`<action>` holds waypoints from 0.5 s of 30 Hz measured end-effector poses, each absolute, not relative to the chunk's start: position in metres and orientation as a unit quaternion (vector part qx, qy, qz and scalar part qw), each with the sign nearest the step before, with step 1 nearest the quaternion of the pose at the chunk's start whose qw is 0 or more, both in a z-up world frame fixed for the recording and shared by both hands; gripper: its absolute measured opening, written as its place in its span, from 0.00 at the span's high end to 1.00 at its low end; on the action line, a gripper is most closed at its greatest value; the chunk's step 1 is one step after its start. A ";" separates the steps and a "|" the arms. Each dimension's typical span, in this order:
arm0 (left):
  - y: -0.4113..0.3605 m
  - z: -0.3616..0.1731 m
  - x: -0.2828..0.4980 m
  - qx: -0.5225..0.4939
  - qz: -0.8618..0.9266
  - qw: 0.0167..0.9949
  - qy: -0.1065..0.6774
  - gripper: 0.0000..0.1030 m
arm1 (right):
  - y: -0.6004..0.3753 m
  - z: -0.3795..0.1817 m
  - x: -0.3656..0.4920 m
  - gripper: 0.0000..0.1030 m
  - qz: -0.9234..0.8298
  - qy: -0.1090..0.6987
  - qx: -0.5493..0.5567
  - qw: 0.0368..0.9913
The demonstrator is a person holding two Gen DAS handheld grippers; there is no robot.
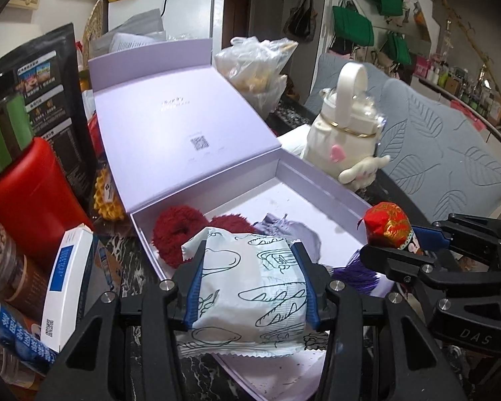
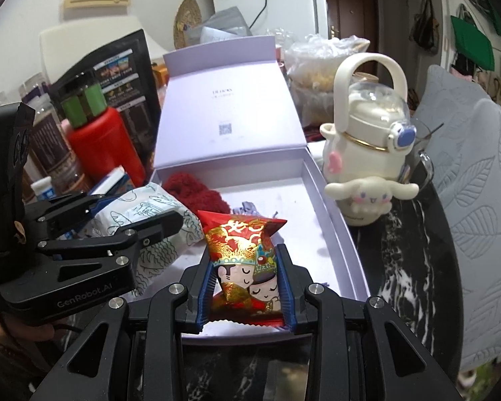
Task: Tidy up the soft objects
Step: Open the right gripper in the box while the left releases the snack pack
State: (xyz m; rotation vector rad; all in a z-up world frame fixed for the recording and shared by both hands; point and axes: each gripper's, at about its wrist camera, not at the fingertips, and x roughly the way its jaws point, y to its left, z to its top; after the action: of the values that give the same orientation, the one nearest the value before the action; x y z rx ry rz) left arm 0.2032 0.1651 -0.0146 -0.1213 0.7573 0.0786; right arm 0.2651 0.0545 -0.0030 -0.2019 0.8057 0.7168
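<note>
My left gripper (image 1: pixel 248 250) is shut on a white packet printed with bread drawings (image 1: pixel 250 287), held over the near edge of an open lilac box (image 1: pixel 320 180). My right gripper (image 2: pixel 245 257) is shut on a red and gold packet with cartoon faces (image 2: pixel 247 254), also over the box's near edge (image 2: pixel 344 234). The right gripper and its red packet (image 1: pixel 389 225) show at the right of the left wrist view. The left gripper and white packet (image 2: pixel 150 207) show at the left of the right wrist view. Inside the box lie a dark red fluffy scrunchie (image 1: pixel 177 234) and a grey-lilac soft piece (image 1: pixel 294 230).
A white bunny-shaped bottle (image 2: pixel 370 153) stands right of the box. A red bottle (image 1: pixel 33 193), a black pouch (image 1: pixel 53 100), a white and blue carton (image 1: pixel 66 287) and jars crowd the left. A plastic bag (image 1: pixel 254 67) sits behind. A grey cushioned chair (image 1: pixel 434 147) is at the right.
</note>
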 end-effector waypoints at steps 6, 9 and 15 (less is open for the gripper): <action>0.169 -0.029 0.214 -0.062 0.057 0.909 0.409 0.52 | 0.055 -0.011 0.270 0.56 0.323 0.396 -0.103 0.854; 0.169 -0.033 0.215 -0.058 0.067 0.907 0.411 0.45 | 0.053 -0.014 0.271 0.54 0.319 0.401 -0.101 0.853; 0.166 -0.020 0.208 -0.043 0.082 0.916 0.390 0.33 | 0.047 -0.012 0.272 0.54 0.312 0.403 -0.096 0.855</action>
State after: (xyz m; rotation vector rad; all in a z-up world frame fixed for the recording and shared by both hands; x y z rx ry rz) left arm 0.2077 0.1657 -0.0201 -0.0879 0.8036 0.1686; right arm 0.2717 0.0474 -0.0123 -0.2020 0.8473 0.6557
